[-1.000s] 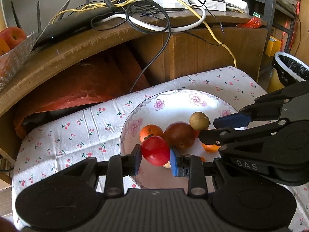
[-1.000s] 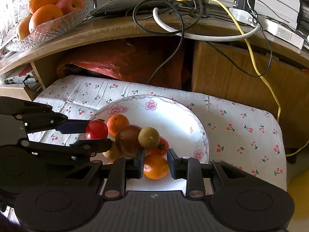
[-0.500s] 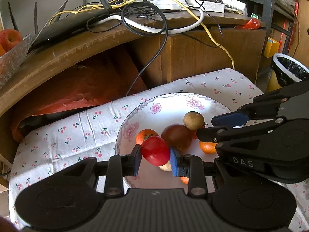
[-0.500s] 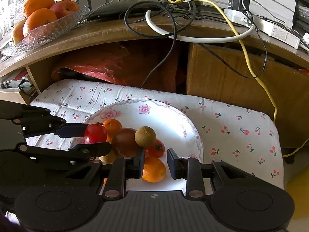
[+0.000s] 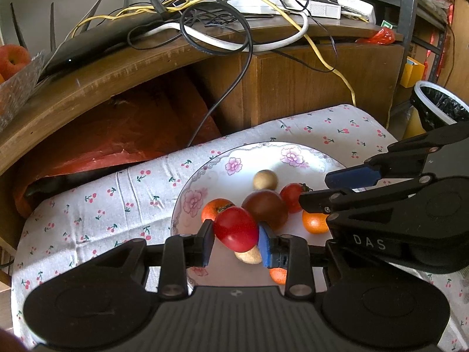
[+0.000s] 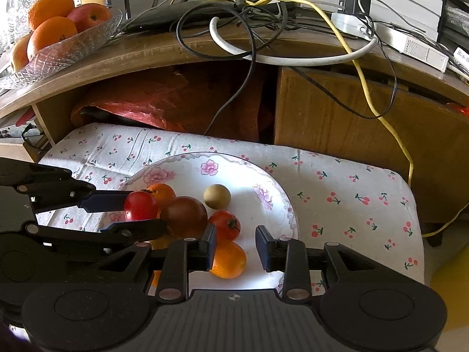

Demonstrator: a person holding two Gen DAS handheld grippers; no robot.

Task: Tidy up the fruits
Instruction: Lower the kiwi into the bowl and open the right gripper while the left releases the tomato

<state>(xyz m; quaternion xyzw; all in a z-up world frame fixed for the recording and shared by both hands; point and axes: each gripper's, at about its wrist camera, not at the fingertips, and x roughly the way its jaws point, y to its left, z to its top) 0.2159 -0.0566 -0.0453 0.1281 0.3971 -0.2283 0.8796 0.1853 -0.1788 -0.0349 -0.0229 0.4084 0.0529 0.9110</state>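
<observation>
A red tomato (image 5: 236, 228) sits pinched between the two pads of the left gripper (image 5: 235, 242), gripped at its sides so its round skin cannot roll out; it appears to be lifted just above the heap rather than resting in it, though the fisheye makes that hard to be sure of. Under and behind it the other fruit crowds the near side of the flowered plate (image 5: 296, 150): a dark brownish tomato (image 5: 265, 209) in the middle, a small orange (image 5: 213, 209) to its left, a tan round fruit (image 5: 265, 179) farther back, a smaller red tomato (image 6: 225, 224) beside it, and a larger orange (image 6: 230, 261) at the near edge. The right gripper (image 6: 236, 248) hovers over that larger orange with its fingers spread wide and holding nothing, probably lined up to take it next. The plate rests on a cherry-print cloth (image 6: 346, 187). Up on the wooden shelf (image 6: 152, 55), a glass bowl (image 6: 69, 51) already carries oranges and an apple, which looks like the likely home for the picked fruit. Loose cables (image 6: 249, 29) sprawl across that shelf, so any lift toward the bowl needs to clear them.
</observation>
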